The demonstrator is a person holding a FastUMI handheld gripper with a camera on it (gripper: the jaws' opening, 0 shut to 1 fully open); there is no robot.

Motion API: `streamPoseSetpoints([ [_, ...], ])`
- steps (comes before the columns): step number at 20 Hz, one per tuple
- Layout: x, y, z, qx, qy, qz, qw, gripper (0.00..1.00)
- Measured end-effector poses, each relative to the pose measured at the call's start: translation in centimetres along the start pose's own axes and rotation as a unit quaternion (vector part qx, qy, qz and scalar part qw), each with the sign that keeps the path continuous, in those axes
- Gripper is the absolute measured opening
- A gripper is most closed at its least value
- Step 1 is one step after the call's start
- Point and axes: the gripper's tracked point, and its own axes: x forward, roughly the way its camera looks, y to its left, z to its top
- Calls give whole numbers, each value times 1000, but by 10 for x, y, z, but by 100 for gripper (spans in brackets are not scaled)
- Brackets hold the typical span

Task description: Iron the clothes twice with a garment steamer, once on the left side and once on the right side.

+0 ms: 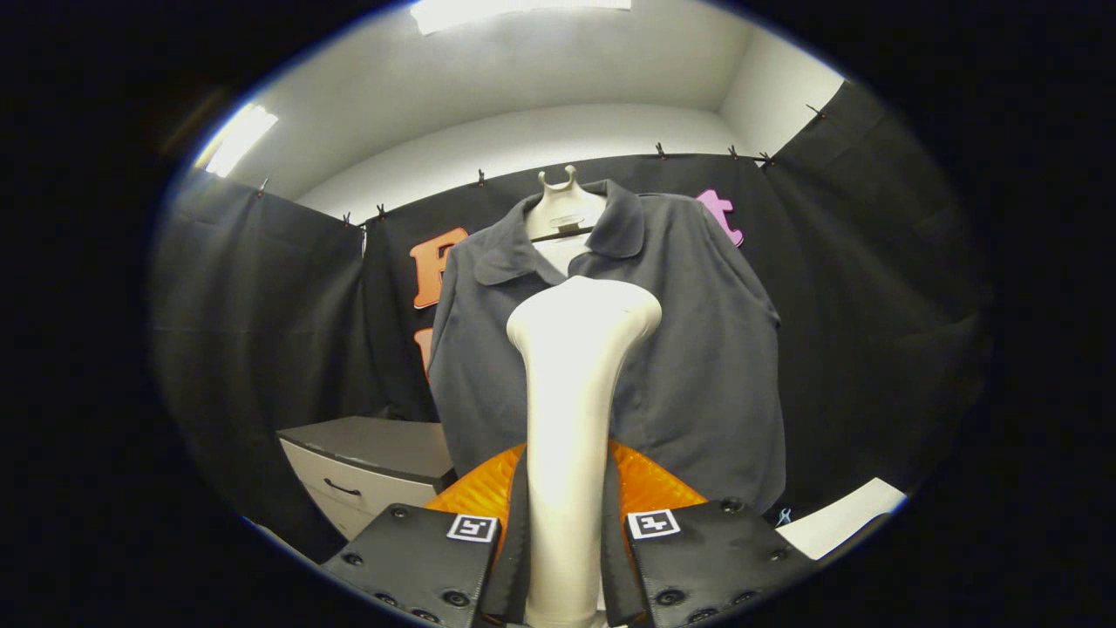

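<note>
I am holding the jaws (pixel 565 558) clamped on the handle of the white garment steamer (pixel 580 384), both fingers pressing its sides, its head standing upright just before the dark grey shirt (pixel 697 349) hanging on a mannequin (pixel 565 209), apparently not touching the cloth, a grey drawer cabinet (pixel 366 462) sitting left.

Tongs-mounted fisheye — forward, close to shirt (pixel 610 349)
</note>
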Motion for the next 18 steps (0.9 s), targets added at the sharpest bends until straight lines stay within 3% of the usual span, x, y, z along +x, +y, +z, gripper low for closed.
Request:
streamPoseSetpoints([
  [9,47,-78,36,-10,-27,-15,999,40],
  [18,92,-109,30,6,-9,-20,1000,40],
])
